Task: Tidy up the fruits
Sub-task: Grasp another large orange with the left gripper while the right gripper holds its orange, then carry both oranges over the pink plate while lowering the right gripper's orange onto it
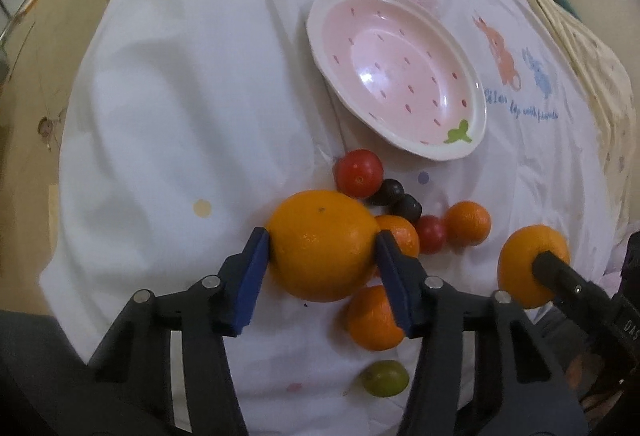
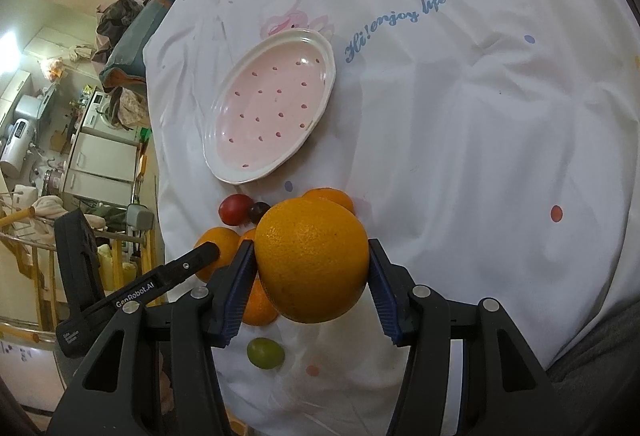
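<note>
- A large orange [image 1: 322, 244] sits between the blue pads of the left hand-held gripper [image 1: 322, 248], both pads pressed against its sides, so the gripper is closed on it.
- A second large orange [image 2: 312, 264] is clamped the same way between the pads of the right hand-held gripper [image 2: 312, 268].
- In the left view the right gripper's orange shows at the right edge, a dark finger across its front, apart from the fruit cluster.
- Beneath and behind the left gripper lie small oranges [image 1: 374, 318], two red tomatoes [image 1: 359, 172], two dark grapes [image 1: 386, 192] and a green grape [image 1: 385, 378].
- A pink dish [image 1: 316, 24] with a white rim and red specks lies empty just beyond the cluster.
- Both grippers point forward and downward toward the dish, side by side.
- The desk is covered by a white cloth [image 2: 480, 136] printed with cartoon animals and blue lettering.
- Kitchen appliances and piled clothes [image 2: 120, 16] fill the room to the left.
</note>
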The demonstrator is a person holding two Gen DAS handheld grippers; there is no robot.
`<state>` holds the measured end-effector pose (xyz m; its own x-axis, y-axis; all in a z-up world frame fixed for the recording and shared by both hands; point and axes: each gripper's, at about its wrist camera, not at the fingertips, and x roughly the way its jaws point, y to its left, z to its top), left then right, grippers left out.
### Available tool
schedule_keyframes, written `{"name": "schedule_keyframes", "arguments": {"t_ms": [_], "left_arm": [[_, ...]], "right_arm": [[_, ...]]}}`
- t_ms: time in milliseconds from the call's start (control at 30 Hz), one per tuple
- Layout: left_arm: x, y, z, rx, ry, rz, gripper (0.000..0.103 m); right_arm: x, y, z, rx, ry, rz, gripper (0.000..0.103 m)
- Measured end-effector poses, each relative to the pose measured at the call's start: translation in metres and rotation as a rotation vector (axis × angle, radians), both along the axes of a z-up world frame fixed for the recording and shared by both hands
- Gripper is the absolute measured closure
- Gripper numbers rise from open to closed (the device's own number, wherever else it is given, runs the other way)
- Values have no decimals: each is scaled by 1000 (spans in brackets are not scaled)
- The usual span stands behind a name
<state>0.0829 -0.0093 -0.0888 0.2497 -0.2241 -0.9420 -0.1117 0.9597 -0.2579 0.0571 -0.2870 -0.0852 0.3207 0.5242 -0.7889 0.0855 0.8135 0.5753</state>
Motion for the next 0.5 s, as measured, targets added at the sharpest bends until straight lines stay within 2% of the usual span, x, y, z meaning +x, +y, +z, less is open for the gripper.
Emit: {"name": "schedule_keyframes", "arguments": {"t_ms": [167,333,500], "left_arm": [[2,1,0,-16,22,19,54],[2,-1,1,1,22,10,54],[11,0,-2,0,62,21,49]], "right_arm": [[0,-1,0,-10,-4,-3,46],[-3,-5,1,-3,-5,-14,46],[-3,-4,0,-2,-7,-17,46]]}}
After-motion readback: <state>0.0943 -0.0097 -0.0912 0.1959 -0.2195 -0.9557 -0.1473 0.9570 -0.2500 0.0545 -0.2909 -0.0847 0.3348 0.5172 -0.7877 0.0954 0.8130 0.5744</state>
